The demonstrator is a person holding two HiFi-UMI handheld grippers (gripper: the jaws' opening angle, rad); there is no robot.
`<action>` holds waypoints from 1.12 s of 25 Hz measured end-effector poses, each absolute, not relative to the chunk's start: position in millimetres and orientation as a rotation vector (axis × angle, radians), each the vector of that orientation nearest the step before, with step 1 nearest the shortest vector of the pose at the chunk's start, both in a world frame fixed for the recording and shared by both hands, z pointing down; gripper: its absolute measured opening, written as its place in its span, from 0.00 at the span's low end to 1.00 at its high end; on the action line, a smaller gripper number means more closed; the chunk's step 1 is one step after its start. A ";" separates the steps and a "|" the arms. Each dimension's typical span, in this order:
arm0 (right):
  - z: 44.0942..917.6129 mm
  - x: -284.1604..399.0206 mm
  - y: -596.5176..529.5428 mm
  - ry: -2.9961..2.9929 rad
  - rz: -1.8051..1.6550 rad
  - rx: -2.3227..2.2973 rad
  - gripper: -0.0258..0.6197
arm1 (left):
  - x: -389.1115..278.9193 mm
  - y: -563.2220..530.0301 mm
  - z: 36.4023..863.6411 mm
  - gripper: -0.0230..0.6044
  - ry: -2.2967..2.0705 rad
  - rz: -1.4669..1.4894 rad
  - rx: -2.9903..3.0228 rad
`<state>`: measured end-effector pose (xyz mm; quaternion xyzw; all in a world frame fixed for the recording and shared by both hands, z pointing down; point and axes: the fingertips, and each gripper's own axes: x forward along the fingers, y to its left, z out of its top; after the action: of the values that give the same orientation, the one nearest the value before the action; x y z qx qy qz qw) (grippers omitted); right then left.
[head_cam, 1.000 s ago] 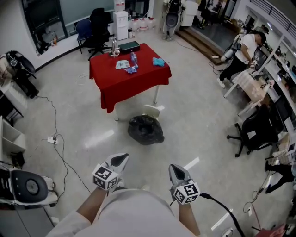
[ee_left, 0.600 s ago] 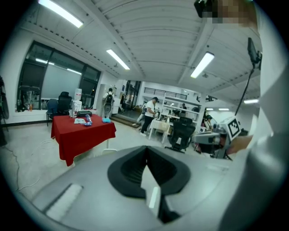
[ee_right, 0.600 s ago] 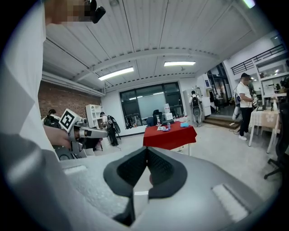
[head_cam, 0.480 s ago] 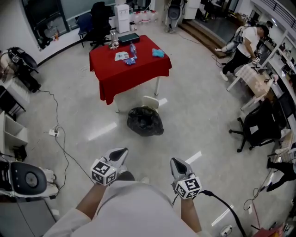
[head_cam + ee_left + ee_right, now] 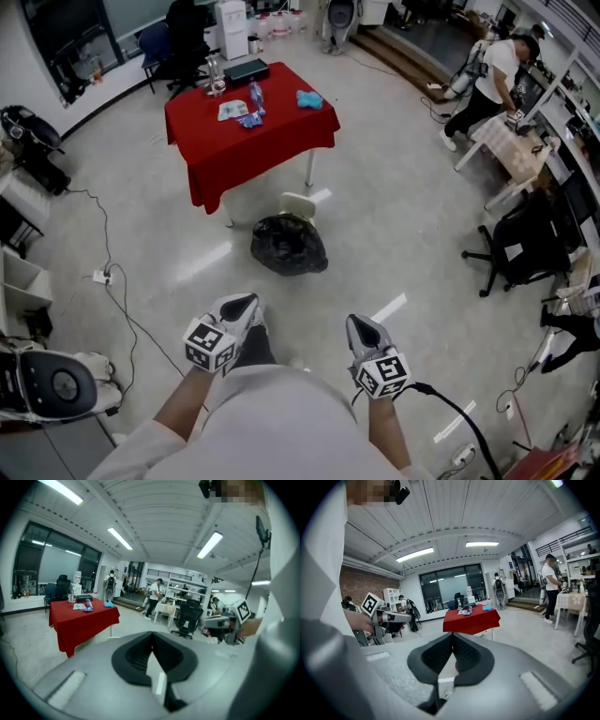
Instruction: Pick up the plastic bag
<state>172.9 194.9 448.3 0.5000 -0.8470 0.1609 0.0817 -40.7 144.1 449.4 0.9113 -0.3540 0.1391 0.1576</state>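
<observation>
- The floor (image 5: 403,234) is glossy and bare between the person and the target, so a hurried step could slide.
- The desk (image 5: 248,141), draped in red, stands just behind the target. Overshooting could bump its leg or snag the cloth.
- The black plastic bag (image 5: 289,246) slumps on the floor in front of the desk, well apart from both grippers. A shallow pinch may catch only thin film, which could slip or tear.
- The left gripper (image 5: 241,307) and right gripper (image 5: 362,327) have their fingers clenched on nothing. Arriving like that would merely shove the bag.

Table clutter (image 5: 246,111) too small; perhaps bottles.
</observation>
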 end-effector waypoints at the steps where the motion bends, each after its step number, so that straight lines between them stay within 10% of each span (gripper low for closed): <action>1: 449.3 172.7 187.0 -2.521 0.482 1.506 0.03 | -41.7 134.4 450.9 0.04 -1.007 0.402 2.612; 28: 466.5 92.6 -72.2 -2.358 0.539 1.604 0.03 | -123.1 -146.2 491.4 0.04 -0.791 0.542 2.664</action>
<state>92.6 -72.2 466.5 0.5488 -0.8066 0.1843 0.1194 -123.1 -146.2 491.4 0.9296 -0.2761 0.1891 0.1544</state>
